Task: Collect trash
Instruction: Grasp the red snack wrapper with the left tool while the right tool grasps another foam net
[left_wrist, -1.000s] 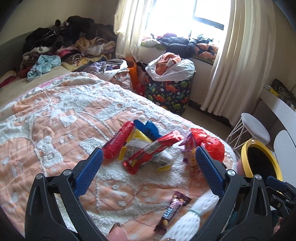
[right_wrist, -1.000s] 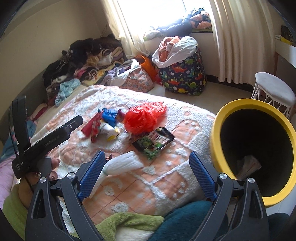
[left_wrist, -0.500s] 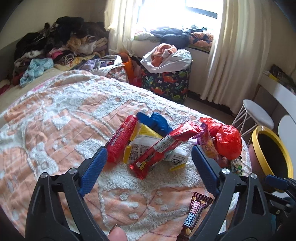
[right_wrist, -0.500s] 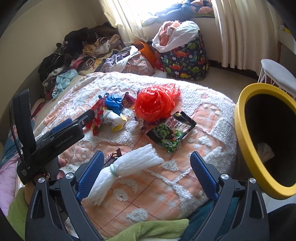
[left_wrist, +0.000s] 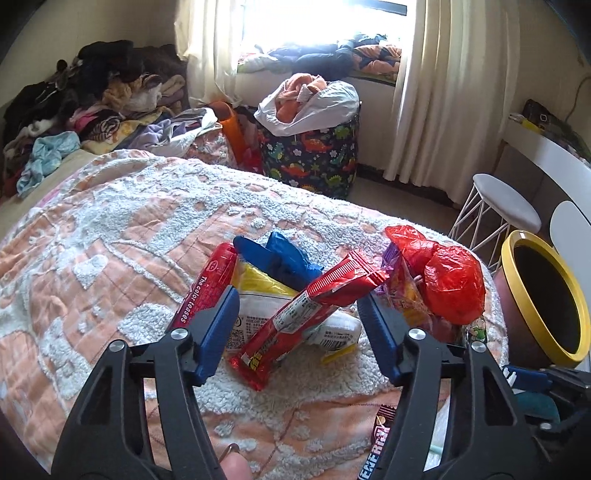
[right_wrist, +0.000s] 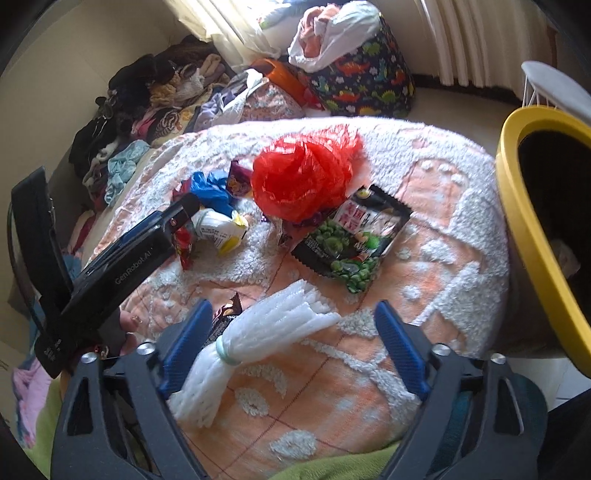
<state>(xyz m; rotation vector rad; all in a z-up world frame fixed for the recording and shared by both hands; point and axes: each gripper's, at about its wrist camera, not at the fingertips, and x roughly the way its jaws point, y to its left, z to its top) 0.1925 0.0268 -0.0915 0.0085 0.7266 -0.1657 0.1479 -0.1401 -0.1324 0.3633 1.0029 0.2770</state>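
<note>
Now the left gripper (left_wrist: 297, 325), black-armed with blue pads, hovers low over a heap of wrappers on the peach-and-white tufted bedspread (left_wrist: 110, 240). Its jaws are closing at about half width; a long red snack wrapper (left_wrist: 306, 314) lying on a white-and-yellow packet (left_wrist: 258, 314) sits between them, and the pads do not press on either. A red tube-shaped pack with white lettering (left_wrist: 210, 284) lies just outside the left pad at 10 o'clock from the gripper, a crumpled blue plastic piece (left_wrist: 284, 258) sits at 12 o'clock, and a crumpled red plastic bag (left_wrist: 443, 277) at 2 o'clock, touching a purple-and-orange candy wrapper (left_wrist: 399, 291).

Seen from the right wrist, the right gripper (right_wrist: 291, 347) is still fairly wide, its jaws closing. A white foam net sleeve tied with a pale band (right_wrist: 258, 339) lies between them, against or very near the left pad; whether they touch I cannot tell. A dark chocolate-bar wrapper (right_wrist: 227, 314) peeks out beside the sleeve at 11 o'clock. A black pouch printed with green peas (right_wrist: 351, 240) lies flat at 1 o'clock, next to the red bag. The yellow-rimmed dark waste bin (right_wrist: 517, 206) stands beside the bed's edge at 3 o'clock, with something pale inside.
</note>
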